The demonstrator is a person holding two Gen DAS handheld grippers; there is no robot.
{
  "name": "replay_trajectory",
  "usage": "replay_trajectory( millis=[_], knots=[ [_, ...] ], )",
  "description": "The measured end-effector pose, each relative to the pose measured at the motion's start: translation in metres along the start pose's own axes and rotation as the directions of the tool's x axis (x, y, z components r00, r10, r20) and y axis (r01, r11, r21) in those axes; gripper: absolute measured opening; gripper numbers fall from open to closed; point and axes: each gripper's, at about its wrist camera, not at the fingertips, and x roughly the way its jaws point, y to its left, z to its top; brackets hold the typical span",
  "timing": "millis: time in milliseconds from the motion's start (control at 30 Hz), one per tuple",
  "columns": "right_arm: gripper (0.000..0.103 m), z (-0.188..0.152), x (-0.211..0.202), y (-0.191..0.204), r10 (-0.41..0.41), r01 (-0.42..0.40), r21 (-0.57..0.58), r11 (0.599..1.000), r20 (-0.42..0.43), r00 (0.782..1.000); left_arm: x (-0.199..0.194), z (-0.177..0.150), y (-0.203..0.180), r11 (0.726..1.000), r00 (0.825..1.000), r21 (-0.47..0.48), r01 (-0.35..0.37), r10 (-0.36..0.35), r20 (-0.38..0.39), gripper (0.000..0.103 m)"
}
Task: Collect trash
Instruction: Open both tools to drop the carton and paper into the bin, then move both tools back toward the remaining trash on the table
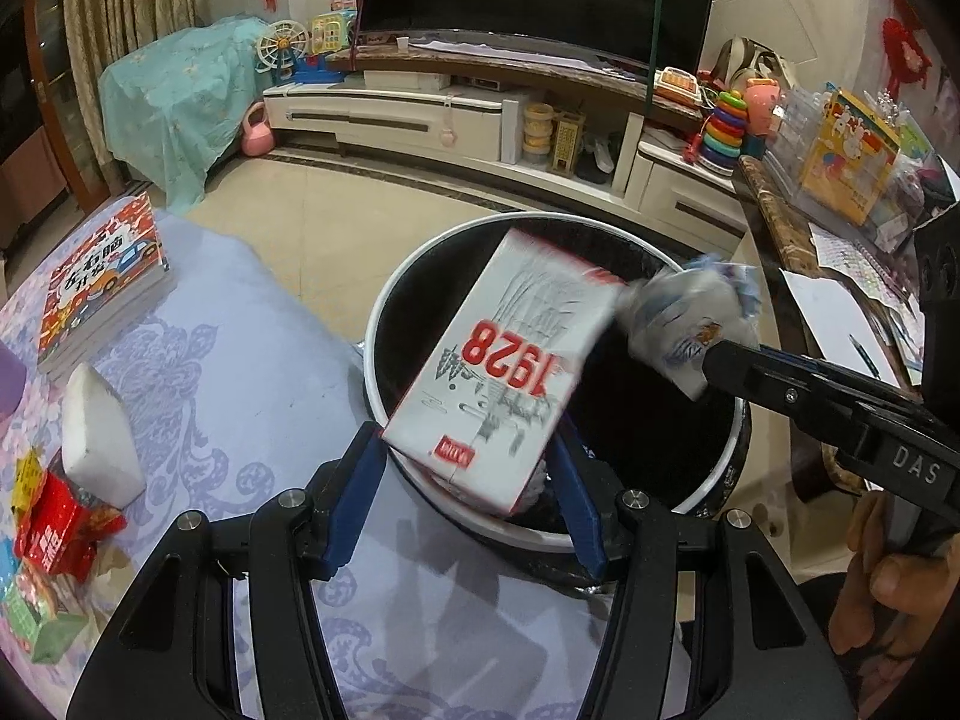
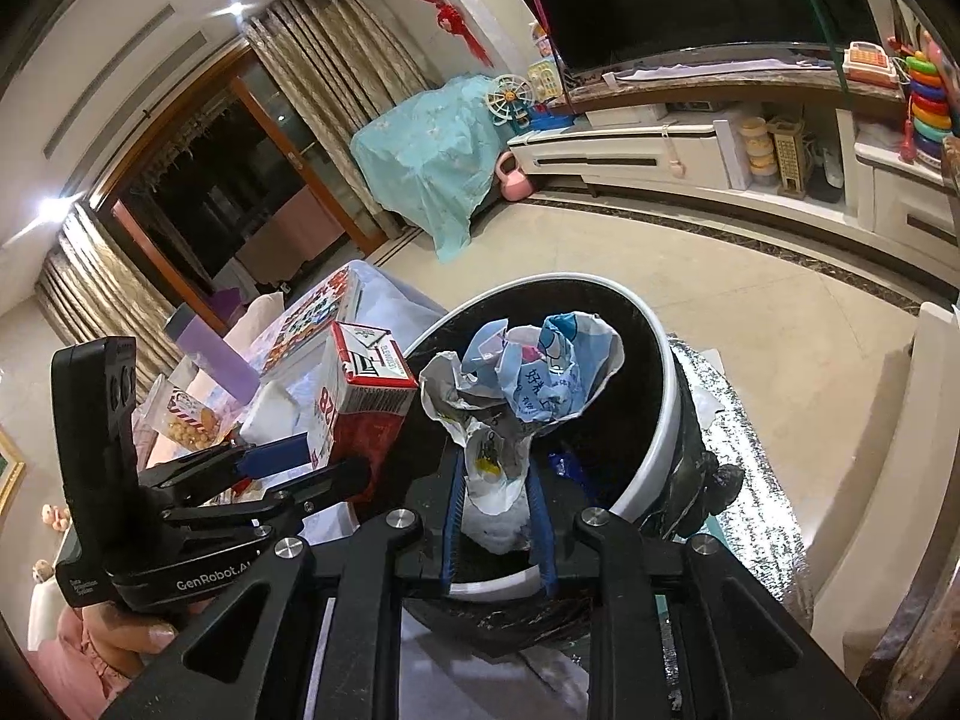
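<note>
A white and red carton marked 1928 (image 1: 498,360) hangs tilted over the black trash bin with a white rim (image 1: 369,354). It looks motion-blurred between the blue pad tips of my left gripper (image 1: 468,444), which stands open around it. In the right wrist view the carton (image 2: 366,390) stands at the left gripper's (image 2: 330,459) tips beside the bin (image 2: 667,396). My right gripper (image 2: 495,468) is shut on a crumpled blue and white wrapper (image 2: 522,378) above the bin mouth. The wrapper (image 1: 690,318) sticks out from the right gripper (image 1: 720,360).
On the lilac patterned tablecloth (image 1: 240,330) lie a stack of books (image 1: 102,288), a white foam block (image 1: 99,432) and red snack packets (image 1: 54,528). A purple container (image 2: 204,342) and a popcorn bag (image 2: 186,420) stand further back. A cluttered side table (image 1: 840,300) flanks the bin.
</note>
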Motion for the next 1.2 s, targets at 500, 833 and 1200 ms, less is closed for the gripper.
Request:
replay_trajectory(
  millis=[500,833,1200],
  knots=[
    [0.087,-0.004,-0.012,0.010,-0.028,0.029,-0.016,0.999,0.046,0.999,-0.020,-0.050,0.042,0.982,0.999,-0.184,0.033,-0.030,0.023,0.071],
    [0.091,-0.025,-0.015,0.035,-0.003,0.004,-0.025,1.000,0.043,0.999,-0.052,-0.108,0.078,0.956,0.999,-0.293,0.018,-0.007,0.040,0.075],
    [0.092,-0.048,-0.007,0.079,0.061,-0.060,-0.069,0.996,0.010,0.998,-0.084,-0.157,0.124,0.913,0.998,-0.408,-0.026,0.049,0.047,0.076]
  ],
)
